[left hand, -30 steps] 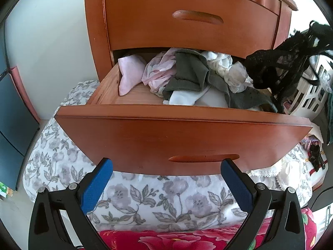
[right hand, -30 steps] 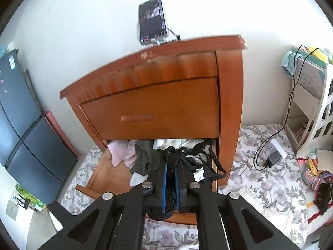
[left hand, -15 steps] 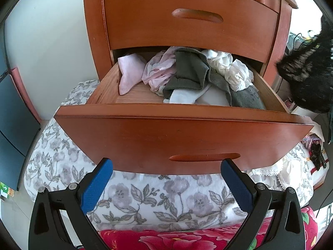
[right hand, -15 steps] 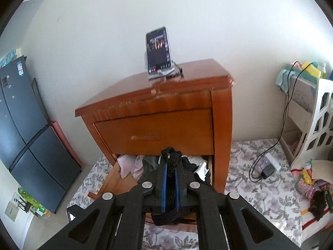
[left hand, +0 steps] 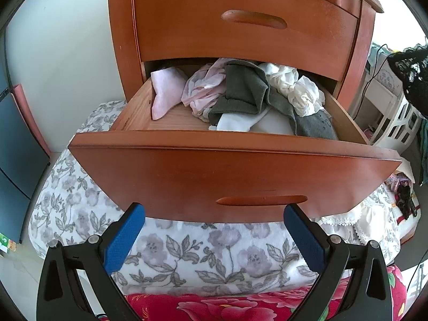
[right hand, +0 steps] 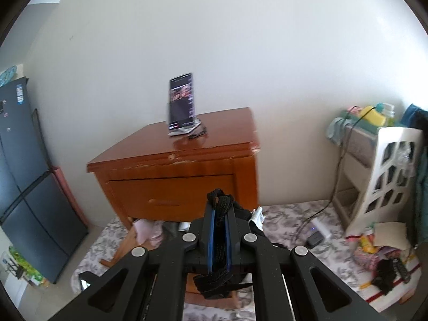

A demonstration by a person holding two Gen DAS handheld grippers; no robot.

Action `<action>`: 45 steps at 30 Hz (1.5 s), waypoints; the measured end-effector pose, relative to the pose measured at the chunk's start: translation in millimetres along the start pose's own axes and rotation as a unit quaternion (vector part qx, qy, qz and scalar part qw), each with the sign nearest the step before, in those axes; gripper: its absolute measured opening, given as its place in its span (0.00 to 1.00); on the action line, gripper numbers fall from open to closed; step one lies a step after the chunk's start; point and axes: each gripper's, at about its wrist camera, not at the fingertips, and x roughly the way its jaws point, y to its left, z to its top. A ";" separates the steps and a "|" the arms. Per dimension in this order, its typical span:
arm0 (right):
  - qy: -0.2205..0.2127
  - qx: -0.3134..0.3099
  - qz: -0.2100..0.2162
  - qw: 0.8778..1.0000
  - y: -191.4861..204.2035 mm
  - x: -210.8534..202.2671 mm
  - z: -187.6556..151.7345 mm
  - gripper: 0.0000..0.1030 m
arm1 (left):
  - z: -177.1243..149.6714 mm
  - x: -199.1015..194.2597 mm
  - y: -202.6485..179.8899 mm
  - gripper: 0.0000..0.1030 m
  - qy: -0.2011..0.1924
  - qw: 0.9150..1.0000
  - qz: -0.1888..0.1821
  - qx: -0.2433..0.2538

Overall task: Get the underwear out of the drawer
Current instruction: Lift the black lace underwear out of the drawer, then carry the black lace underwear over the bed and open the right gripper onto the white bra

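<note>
The lower drawer (left hand: 235, 176) of a brown wooden nightstand (right hand: 176, 171) is pulled out, with pink, grey and white garments (left hand: 240, 99) piled inside. My left gripper (left hand: 214, 227) is open just below the drawer front, holding nothing. My right gripper (right hand: 219, 214) is shut on black lace underwear (right hand: 220, 206), which hangs below the jaws, high above and in front of the nightstand. The same black lace underwear (left hand: 412, 77) shows at the right edge of the left wrist view, clear of the drawer.
A phone (right hand: 182, 104) stands on the nightstand top. A floral bedspread (left hand: 187, 251) lies under the drawer, with a red floral blanket (left hand: 240, 305) nearer. A white openwork shelf (right hand: 385, 176) stands at right, a charger and cable (right hand: 318, 230) on the bedding, a dark fridge (right hand: 29, 182) at left.
My right gripper has lifted the black lace underwear up and out of the drawer, rising well above the nightstand. The left gripper has stayed put, open.
</note>
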 end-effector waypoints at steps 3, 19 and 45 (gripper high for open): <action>0.000 0.008 -0.021 1.000 -16.7 -4.5 1.7 0.06 | -0.1 -0.5 -0.1 1.00 -0.001 1.000 0.000 0.000; 0.121 0.100 -0.124 0.980 -128.2 61.0 -73.9 0.07 | -0.6 -0.4 -1.1 1.00 0.001 1.000 0.003 0.004; 0.304 0.214 -0.173 0.912 -182.1 175.8 -231.6 0.42 | -1.2 0.8 -1.5 1.00 0.005 1.000 0.000 0.012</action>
